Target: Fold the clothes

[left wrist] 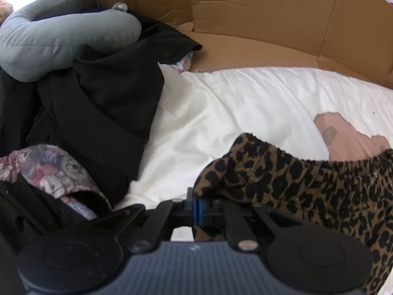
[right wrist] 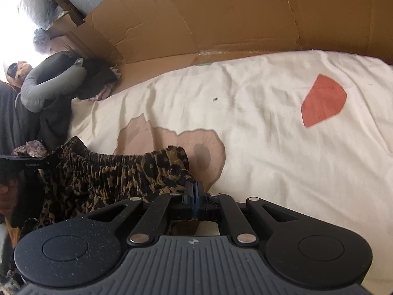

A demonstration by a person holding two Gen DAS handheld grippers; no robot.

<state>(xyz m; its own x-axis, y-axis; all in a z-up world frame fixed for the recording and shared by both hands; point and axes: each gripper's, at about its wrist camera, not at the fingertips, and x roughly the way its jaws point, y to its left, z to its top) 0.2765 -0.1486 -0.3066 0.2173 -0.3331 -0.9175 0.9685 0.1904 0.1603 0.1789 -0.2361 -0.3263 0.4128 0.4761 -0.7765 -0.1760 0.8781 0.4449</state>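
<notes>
A leopard-print garment (left wrist: 307,186) with a gathered elastic waistband hangs stretched between both grippers over a white bed sheet (left wrist: 245,103). My left gripper (left wrist: 197,202) is shut on the left corner of its waistband. In the right wrist view the same leopard-print garment (right wrist: 110,172) runs leftward, and my right gripper (right wrist: 195,191) is shut on its right waistband corner. The left gripper's body (right wrist: 22,164) and a hand show at that view's left edge.
A pile of black clothes (left wrist: 103,103) with a grey neck pillow (left wrist: 49,36) and a floral cloth (left wrist: 49,169) lies at the left. A cardboard wall (left wrist: 245,12) stands behind the bed. The sheet (right wrist: 270,147) has a red patch (right wrist: 324,100) and a tan patch (right wrist: 196,145).
</notes>
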